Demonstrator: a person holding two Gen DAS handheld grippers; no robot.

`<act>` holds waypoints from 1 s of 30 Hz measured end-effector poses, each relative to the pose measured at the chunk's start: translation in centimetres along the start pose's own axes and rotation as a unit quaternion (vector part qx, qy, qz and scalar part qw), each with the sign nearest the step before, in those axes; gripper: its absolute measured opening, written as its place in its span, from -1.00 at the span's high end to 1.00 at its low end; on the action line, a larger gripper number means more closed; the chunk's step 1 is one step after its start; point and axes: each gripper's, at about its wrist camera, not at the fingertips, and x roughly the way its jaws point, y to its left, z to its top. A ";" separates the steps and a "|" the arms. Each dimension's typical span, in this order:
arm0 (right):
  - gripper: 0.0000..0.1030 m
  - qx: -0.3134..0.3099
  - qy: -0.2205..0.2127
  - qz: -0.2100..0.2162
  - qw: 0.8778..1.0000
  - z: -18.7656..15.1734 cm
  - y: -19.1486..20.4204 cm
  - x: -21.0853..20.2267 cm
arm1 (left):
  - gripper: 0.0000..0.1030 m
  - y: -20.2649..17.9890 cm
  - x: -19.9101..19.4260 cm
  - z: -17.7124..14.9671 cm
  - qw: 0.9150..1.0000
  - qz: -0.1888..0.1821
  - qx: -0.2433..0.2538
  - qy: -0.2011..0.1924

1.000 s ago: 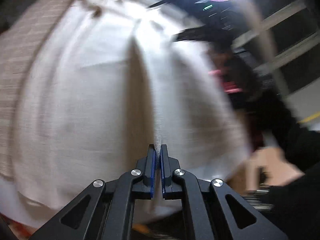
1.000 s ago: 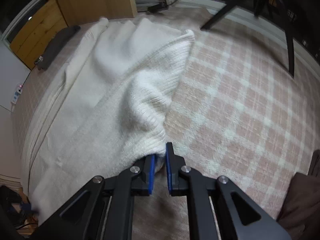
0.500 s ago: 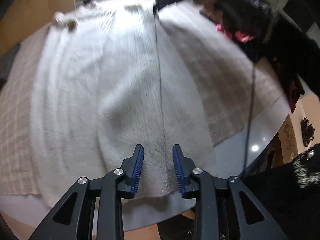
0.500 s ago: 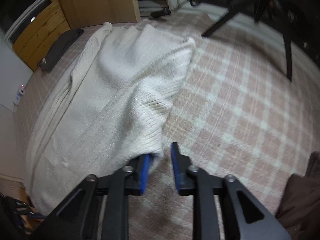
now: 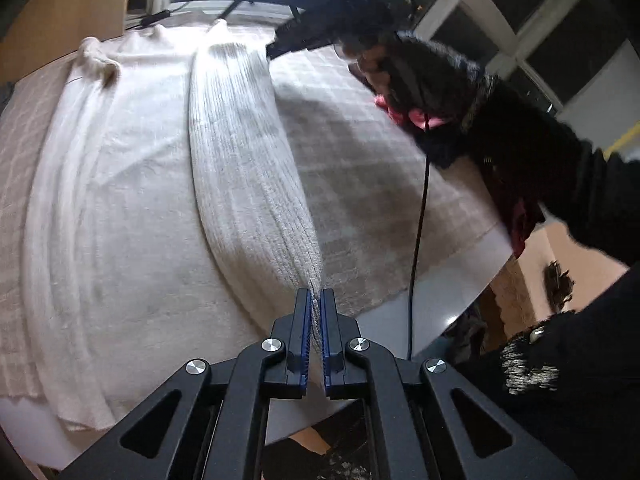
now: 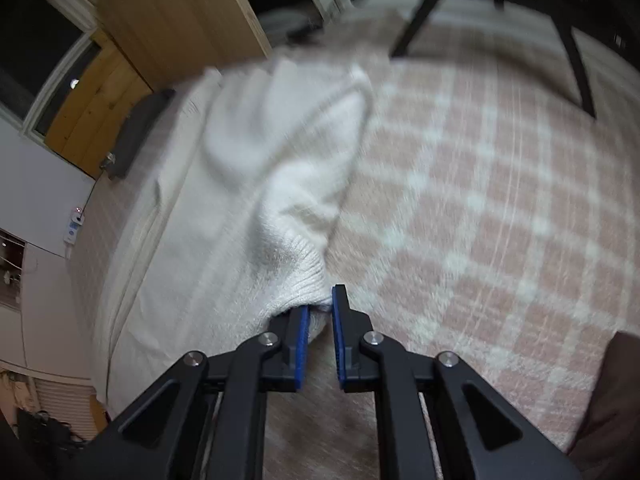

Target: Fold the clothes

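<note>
A white knit sweater [image 5: 132, 184] lies spread on a pink checked blanket [image 5: 360, 152]. My left gripper [image 5: 316, 300] is shut on its ribbed edge, and a long ridge of fabric [image 5: 240, 168] is drawn up off the garment towards the far side. At the far end of that ridge is my right gripper [image 5: 276, 50], held by a hand in a dark sleeve [image 5: 420, 80]. In the right wrist view the right gripper [image 6: 320, 308] has its jaws closing, with a bunched corner of the sweater [image 6: 280, 168] pinched between the blue pads and raised off the blanket [image 6: 480, 200].
A black cable [image 5: 418, 220] hangs across the blanket's right side, near the surface's pale edge [image 5: 452, 296]. Dark stand legs [image 6: 416, 20] rise beyond the blanket. A dark flat object [image 6: 136, 136] lies at the far left by a wooden panel [image 6: 180, 12]. A brown cloth [image 6: 612, 392] sits at the lower right.
The left gripper opened over the flat sweater, then shut on its edge and drew up a ridge. The right gripper's jaws widened, then narrowed on the bunched corner as it shifted sideways.
</note>
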 end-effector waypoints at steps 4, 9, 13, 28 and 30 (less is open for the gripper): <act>0.57 -0.034 0.004 -0.029 0.999 -1.0 0.7 -0.7 | 0.67 1.0 1.9 -0.1 0.999 0.002 -0.004 0.047; 0.54 -0.047 -0.001 -0.042 0.998 -1.9 1.2 -2.1 | 0.40 2.8 -1.4 -1.2 0.999 0.009 -0.045 0.010; 0.54 -0.058 0.007 -0.062 0.996 -0.8 3.1 1.1 | 0.59 4.4 0.0 -1.8 0.997 0.026 -0.063 0.035; 0.55 -0.052 -0.005 -0.082 0.995 -2.6 2.8 -0.3 | 0.94 2.8 1.6 -0.5 0.998 0.047 -0.040 0.028; 0.55 -0.045 -0.007 -0.077 0.996 -2.8 2.5 -0.5 | 0.94 2.7 0.6 -0.3 0.998 0.048 -0.038 0.022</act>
